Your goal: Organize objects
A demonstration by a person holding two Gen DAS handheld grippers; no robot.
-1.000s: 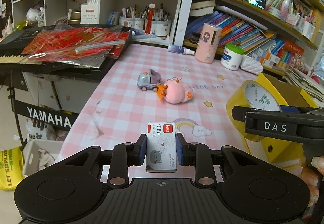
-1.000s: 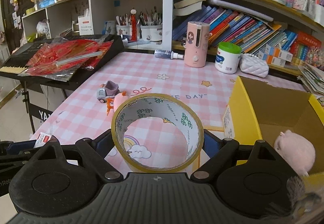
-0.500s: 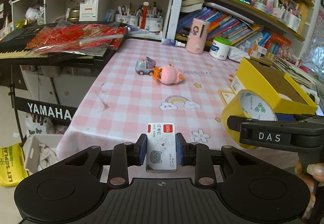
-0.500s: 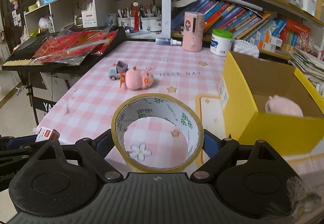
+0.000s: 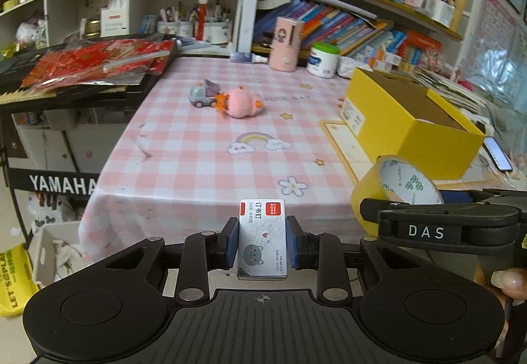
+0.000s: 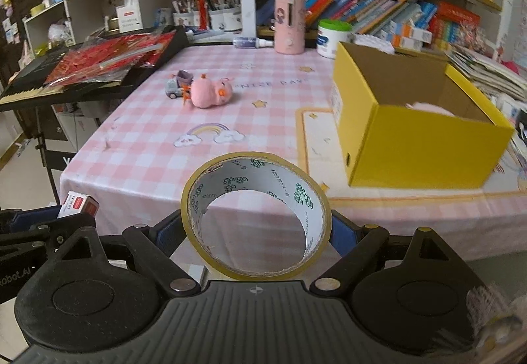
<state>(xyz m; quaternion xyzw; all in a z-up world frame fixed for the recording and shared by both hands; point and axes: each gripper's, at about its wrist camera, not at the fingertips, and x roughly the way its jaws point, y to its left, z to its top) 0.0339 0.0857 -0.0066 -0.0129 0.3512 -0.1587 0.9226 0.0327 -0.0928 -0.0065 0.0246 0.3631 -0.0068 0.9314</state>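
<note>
a: where's the stuff rn?

b: left gripper (image 5: 262, 247) is pinching a small white staple box w/ a red label and grey cat print (image 5: 262, 240), pads tight on its long sides, long axis pointing away from the cam. right gripper (image 6: 256, 232) is clamped wide on a roll of yellow-brown packing tape w/ a white green-printed core (image 6: 256, 215), hole facing the cam.

a: and the drop spot?

b: prob the open yellow cardboard box (image 6: 418, 146) on the pink checked tablecloth (image 6: 158, 159). from the right fingers it's at about 1–2 o'clock; from the left ones (image 5: 411, 120) more like 2 o'clock, further off. so the right hand is nearer, tape likely goes first. both grippers sit off the table's near edge.

a: anything in it already?

b: something pink and fuzzy (image 6: 428, 107), can't tell what.

a: what's left on the table?

b: pink plush toy (image 5: 240, 102) touching a grey toy truck (image 5: 202, 94), 11–12 o'clock from the left.

a: readable text?

b: "yamaha" (image 5: 62, 187) on the keyboard stand, "das" (image 5: 426, 231) on the right gripper, "nice day" (image 6: 275, 84) on the cloth. staple box print is chinese, plus "24/6".
</note>
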